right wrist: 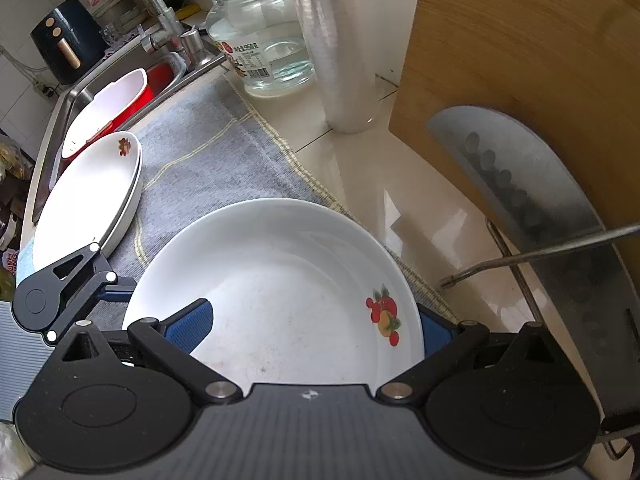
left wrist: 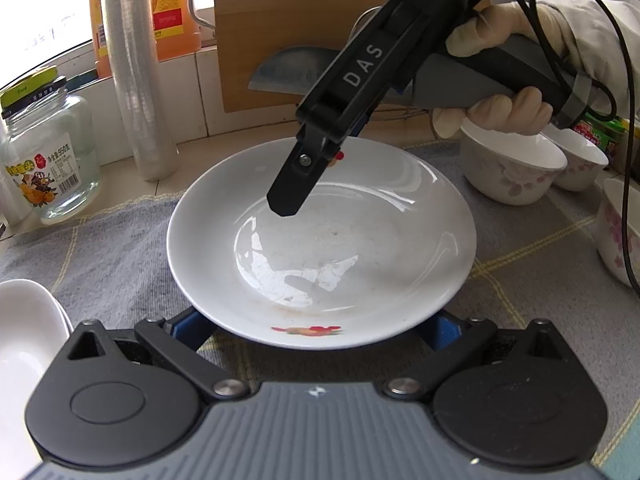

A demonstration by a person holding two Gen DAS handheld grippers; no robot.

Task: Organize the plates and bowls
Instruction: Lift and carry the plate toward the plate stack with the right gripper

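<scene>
counter [right wrist: 360, 168]: tiled | on it: grey cloth [right wrist: 208, 152], glass jar [right wrist: 260, 40], cutting board [right wrist: 520, 60]

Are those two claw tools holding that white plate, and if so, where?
Yes, it seems: the plate with fruit prints sits between both. The right gripper straddles one rim, one finger inside the plate; the left gripper has the opposite rim.

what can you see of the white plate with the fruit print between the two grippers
The white plate is round, shallow and glossy, ceramic by the look, with a wide sloping rim and a flat well showing faint marks. A red and yellow fruit print sits on the rim at two places. It is upright on the grey checked cloth. The right gripper straddles the far rim, one blue-padded finger inside the plate and one outside. The left gripper has its fingers under the near rim; contact is hidden.
</scene>
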